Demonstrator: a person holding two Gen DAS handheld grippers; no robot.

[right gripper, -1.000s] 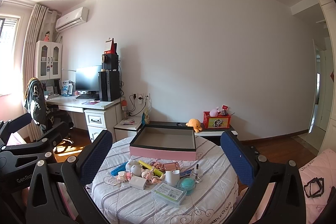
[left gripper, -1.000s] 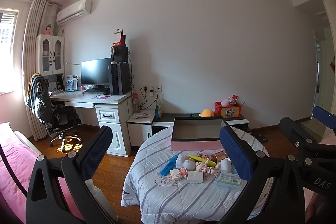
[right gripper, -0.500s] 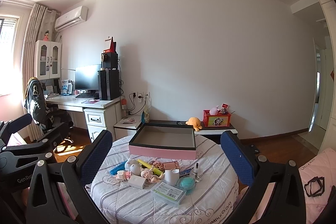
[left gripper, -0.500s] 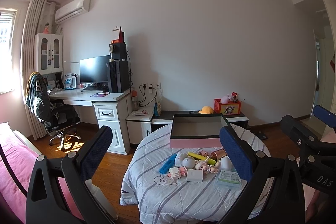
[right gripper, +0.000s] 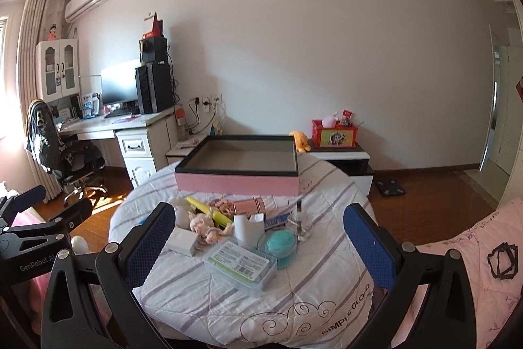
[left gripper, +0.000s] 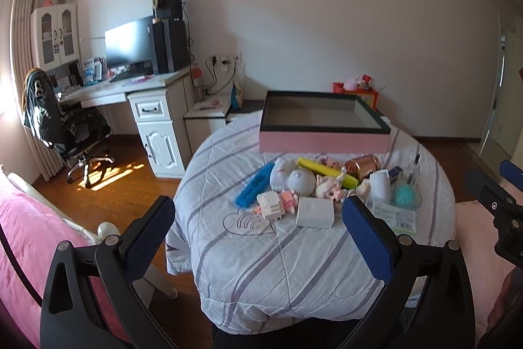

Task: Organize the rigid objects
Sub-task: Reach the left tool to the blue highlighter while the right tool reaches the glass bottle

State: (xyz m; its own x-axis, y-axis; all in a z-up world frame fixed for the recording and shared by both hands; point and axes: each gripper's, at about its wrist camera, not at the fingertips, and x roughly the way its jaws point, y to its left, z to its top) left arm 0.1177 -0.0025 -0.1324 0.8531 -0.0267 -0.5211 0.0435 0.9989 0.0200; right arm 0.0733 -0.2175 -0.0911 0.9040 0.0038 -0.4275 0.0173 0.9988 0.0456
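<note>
Both tools spread wide and empty — left tool (left gripper: pixel 258 224), right tool (right gripper: pixel 260 229) — poised to pick. Ahead, small rigid clutter (right gripper: pixel 228 228) heaped mid-surface (right gripper: pixel 294 293). Beyond, at twelve o'clock, shallow pink open-topped cardboard box (right gripper: pixel 237 183) — likely destination.

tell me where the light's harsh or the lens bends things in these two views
Left wrist: window blown out at the left edge, sun patch on the floor. Right wrist: same glare on the left, door frame bowed by the fisheye. Both: dark corner vignette, table sharp.
</note>
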